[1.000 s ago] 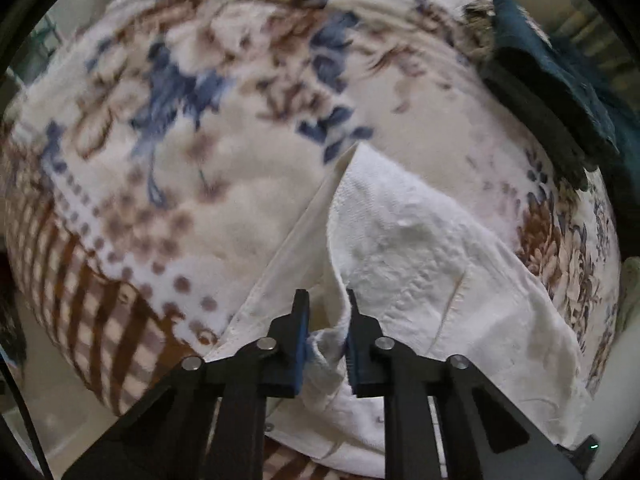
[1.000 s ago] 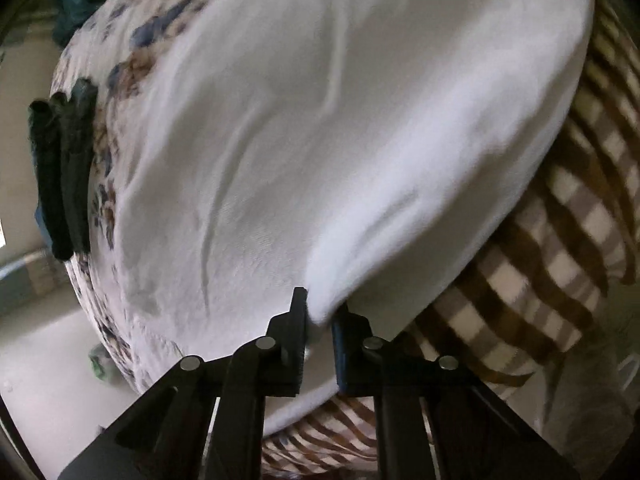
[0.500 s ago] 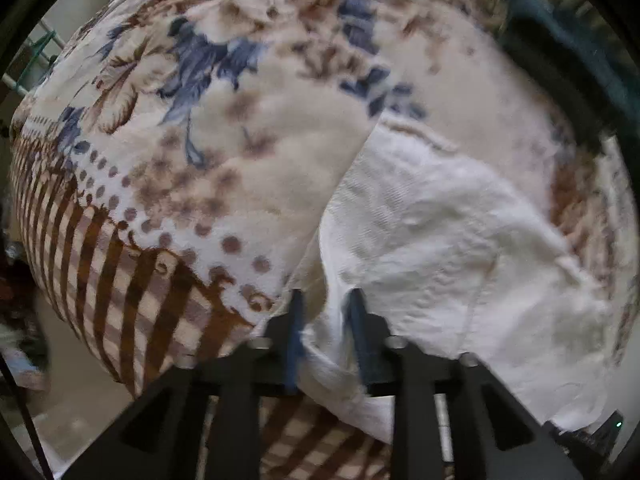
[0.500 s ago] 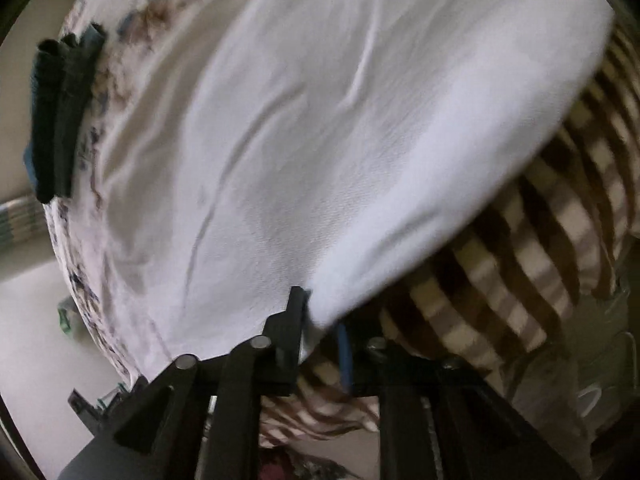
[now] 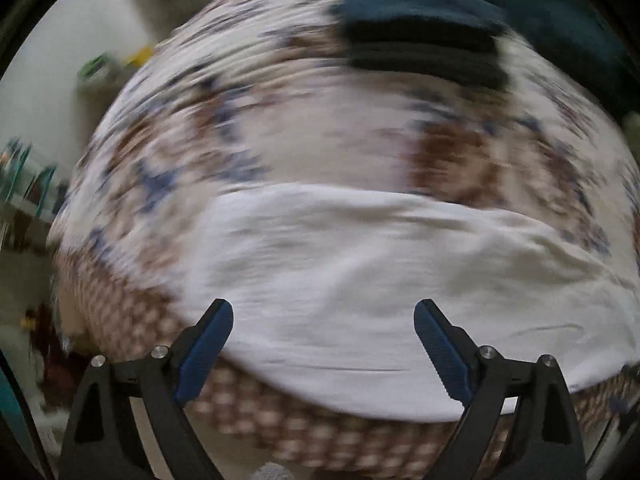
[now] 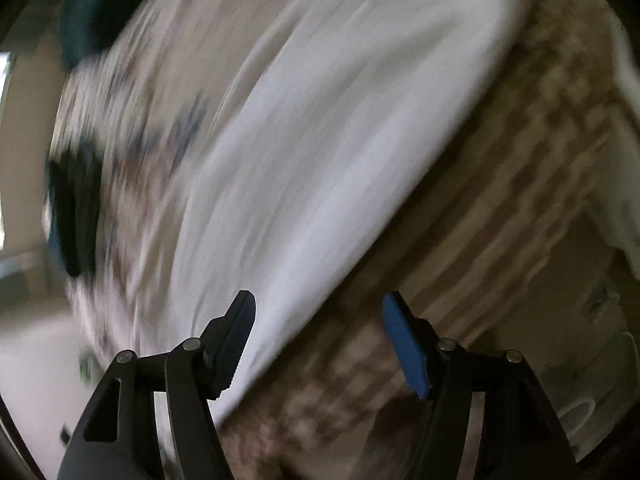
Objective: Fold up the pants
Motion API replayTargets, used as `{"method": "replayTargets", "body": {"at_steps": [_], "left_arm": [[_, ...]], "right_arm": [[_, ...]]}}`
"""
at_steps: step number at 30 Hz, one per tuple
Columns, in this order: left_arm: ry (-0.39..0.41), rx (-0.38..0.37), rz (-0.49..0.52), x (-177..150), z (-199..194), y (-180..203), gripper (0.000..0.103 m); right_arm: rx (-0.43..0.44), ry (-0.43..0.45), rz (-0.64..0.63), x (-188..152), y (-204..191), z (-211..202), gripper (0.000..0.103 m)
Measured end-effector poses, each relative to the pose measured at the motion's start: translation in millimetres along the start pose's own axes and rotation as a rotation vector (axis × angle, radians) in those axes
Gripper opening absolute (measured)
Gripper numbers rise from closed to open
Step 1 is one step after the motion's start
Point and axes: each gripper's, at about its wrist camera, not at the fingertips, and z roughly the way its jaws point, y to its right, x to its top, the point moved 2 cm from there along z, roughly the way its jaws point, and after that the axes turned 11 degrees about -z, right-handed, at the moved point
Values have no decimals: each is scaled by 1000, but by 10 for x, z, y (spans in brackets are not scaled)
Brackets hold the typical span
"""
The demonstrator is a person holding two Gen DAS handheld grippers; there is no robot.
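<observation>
The white pants [image 5: 360,280] lie flat on a floral and striped blanket [image 5: 280,128], blurred by motion. My left gripper [image 5: 323,312] hangs above their near part, its jaws opening wide with no cloth pinched between them. In the right wrist view the pants [image 6: 320,152] run as a long white band to the upper right. My right gripper [image 6: 318,306] hovers over their lower edge, where white cloth meets the striped blanket [image 6: 500,208]; its jaws are opening too and hold nothing.
A stack of dark folded clothes [image 5: 420,40] sits on the far part of the blanket, seen again as dark clothes [image 6: 72,208] at the left of the right wrist view. Floor and clutter [image 5: 24,200] show past the blanket's left edge.
Both grippers let go of the white cloth and spread wide. Both rose and swung across, so the pants now lie flat below them. The left view rolled.
</observation>
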Motion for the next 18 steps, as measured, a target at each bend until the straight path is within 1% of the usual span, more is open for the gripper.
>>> {"method": "replayTargets", "body": {"at_steps": [3, 5, 7, 8, 9, 10, 11, 13, 14, 15, 17, 18], "left_arm": [[-30, -49, 51, -94, 125, 719, 93], [-33, -47, 85, -139, 216, 1063, 93], [-44, -23, 119, -177, 358, 1409, 93], [-56, -11, 126, -196, 426, 1536, 93], [-79, -6, 120, -208, 502, 1640, 93], [-91, -9, 107, -223, 522, 1656, 93], [-99, -8, 93, -240, 539, 1686, 93], [-99, 1, 62, -248, 548, 1683, 93], [-93, 13, 48, -246, 552, 1659, 93], [-89, 30, 34, -244, 562, 1610, 93], [-102, 60, 3, -221, 593, 1488, 93], [-105, 72, -29, -188, 589, 1366, 93]], "right_arm": [[-62, 122, 123, 475, 602, -248, 69], [-69, 185, 209, 851, 1032, -311, 69], [-82, 192, 251, 1183, 1357, -261, 69], [-68, 179, 273, 1310, 1483, -188, 69], [-35, 156, 294, 1434, 1584, -79, 59], [18, 149, 301, 1510, 1634, -7, 44], [41, 146, 283, 1565, 1635, 24, 12], [-35, 164, 173, 1654, 1504, -65, 10], [-87, 182, 141, 1683, 1485, -120, 9], [-118, 171, 139, 1713, 1528, -103, 9], [-112, 94, 138, 1736, 1520, 61, 11], [-114, 54, 126, 1770, 1514, 83, 12]]}}
